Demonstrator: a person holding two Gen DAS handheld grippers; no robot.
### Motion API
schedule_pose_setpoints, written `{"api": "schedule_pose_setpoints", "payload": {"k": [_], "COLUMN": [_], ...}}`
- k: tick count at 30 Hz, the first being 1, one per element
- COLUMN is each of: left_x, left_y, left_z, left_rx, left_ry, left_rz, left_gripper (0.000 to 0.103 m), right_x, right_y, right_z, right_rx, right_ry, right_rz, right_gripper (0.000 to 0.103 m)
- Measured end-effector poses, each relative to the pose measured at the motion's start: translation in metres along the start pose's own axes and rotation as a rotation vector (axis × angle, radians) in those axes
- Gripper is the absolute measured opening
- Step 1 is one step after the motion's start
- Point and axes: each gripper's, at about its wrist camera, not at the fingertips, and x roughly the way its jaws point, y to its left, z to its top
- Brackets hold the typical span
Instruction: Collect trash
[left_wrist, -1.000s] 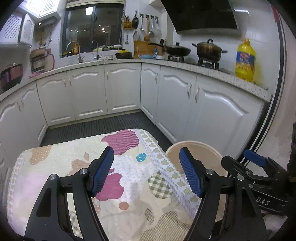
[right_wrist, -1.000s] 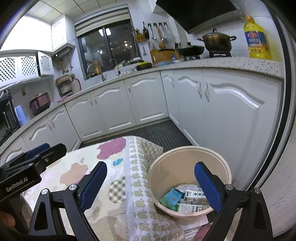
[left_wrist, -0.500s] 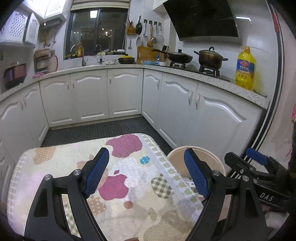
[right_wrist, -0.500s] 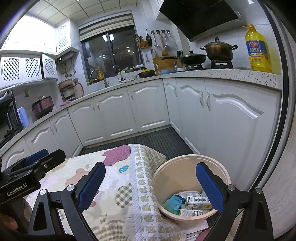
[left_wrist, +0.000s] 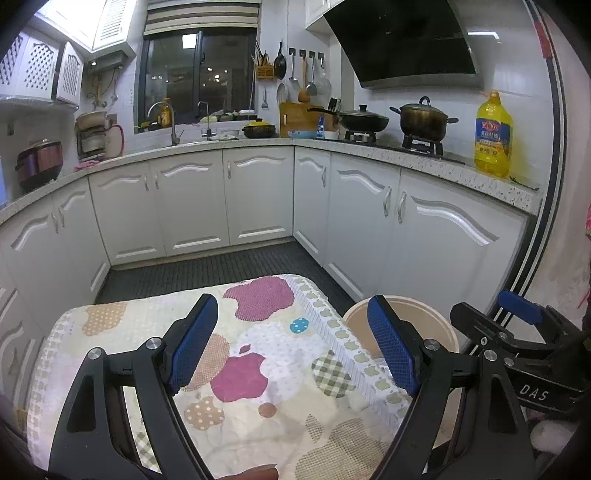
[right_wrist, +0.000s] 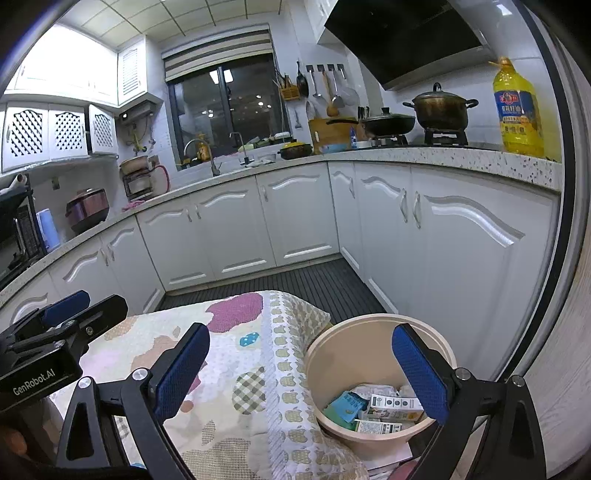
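A beige trash bin (right_wrist: 340, 358) stands on the floor right of the cloth-covered table (right_wrist: 243, 354). Inside it lie several small cartons (right_wrist: 391, 402) and a teal packet (right_wrist: 349, 404). My right gripper (right_wrist: 299, 373) is open and empty, held above the table edge and the bin. My left gripper (left_wrist: 291, 350) is open and empty above the tablecloth (left_wrist: 258, 350); the bin's rim (left_wrist: 439, 325) shows to its right. No trash shows on the table.
White kitchen cabinets (left_wrist: 258, 199) wrap around the back and right. The counter holds pots (left_wrist: 423, 118) and a yellow oil bottle (left_wrist: 493, 136). Dark ribbed floor (left_wrist: 221, 269) lies beyond the table. The other gripper shows at each view's side.
Both grippers have risen and tilted up a little, so more of the kitchen shows. Both stay open and empty. The bin's contents are unchanged.
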Motion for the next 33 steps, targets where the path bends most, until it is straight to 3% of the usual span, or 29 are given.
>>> {"api": "schedule_pose_setpoints", "payload": {"k": [33], "left_x": [-0.0104], "left_y": [0.0023], "left_z": [0.0058], "left_rx": [-0.004], "left_ry": [-0.017], "left_rz": [-0.006], "left_gripper": [0.083], "right_x": [-0.0028], "right_y": [0.0024], "right_z": [0.0038], "right_rx": [-0.025], "right_ry": [-0.003], "right_rz": [-0.005], "right_gripper": [0.102]}}
